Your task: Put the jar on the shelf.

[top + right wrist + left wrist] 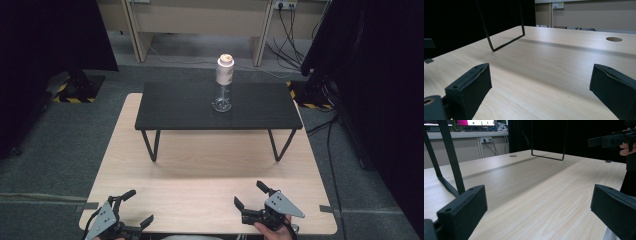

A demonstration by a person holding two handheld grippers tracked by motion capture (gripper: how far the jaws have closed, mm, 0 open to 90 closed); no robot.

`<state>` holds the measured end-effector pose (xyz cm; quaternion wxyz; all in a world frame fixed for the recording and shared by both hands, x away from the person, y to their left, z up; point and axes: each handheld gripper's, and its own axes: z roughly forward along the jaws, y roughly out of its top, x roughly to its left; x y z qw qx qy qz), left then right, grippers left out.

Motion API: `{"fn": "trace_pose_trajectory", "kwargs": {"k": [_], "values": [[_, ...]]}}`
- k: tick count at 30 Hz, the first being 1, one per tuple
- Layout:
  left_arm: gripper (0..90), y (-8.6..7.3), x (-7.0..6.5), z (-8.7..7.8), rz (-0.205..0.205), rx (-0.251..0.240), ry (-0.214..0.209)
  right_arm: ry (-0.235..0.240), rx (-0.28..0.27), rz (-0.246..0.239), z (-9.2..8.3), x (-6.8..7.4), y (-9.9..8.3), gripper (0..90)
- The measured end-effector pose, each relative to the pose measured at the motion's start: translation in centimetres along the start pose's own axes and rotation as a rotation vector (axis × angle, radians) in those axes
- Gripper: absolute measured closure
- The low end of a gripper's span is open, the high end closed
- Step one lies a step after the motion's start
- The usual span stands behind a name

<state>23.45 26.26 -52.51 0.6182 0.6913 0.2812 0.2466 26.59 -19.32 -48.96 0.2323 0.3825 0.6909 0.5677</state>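
High view puts both tools at the near edge of the light wooden table (200, 200): the left gripper (136, 209) and the right gripper (248, 194) each rest low with jaws spread wide and nothing between them. The left gripper view and right gripper view agree, each showing black pads well apart over bare wood grain.

Beyond them stands a black shelf (180, 107) on thin wire legs, and on its top, a little right of centre and toward its far edge, is the bottle (224, 82): clear lower body, white label band, pale cap, upright and alone.

The step in hand seems to be the reach for that bottle. To do it well, I would lift a gripper above the shelf's front edge before going forward, so the jaws clear the board instead of running under it among the legs. The right gripper looks slightly better placed. Keep the jaws wide, approach level, and close on the labelled section, since the tall narrow bottle would likely tip if nudged near the cap.
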Motion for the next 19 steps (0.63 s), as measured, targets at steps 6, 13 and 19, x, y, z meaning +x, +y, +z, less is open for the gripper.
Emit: {"fn": "trace_pose_trajectory", "kwargs": {"k": [6,13,19], "values": [[0.0,0.0,0.0,0.0,0.001,-0.001,-0.001,-0.018,-0.004,0.013,-0.8,-0.1,-0.5,4.0],[0.0,0.0,0.0,0.0,0.002,0.0,-0.001,-0.027,0.002,0.026,-1.2,-0.1,-1.2,3.9],[0.0,0.2,-0.3,0.1,0.025,0.002,-0.006,-0.037,-0.004,-0.006,-1.5,0.1,-1.2,3.9]]}}
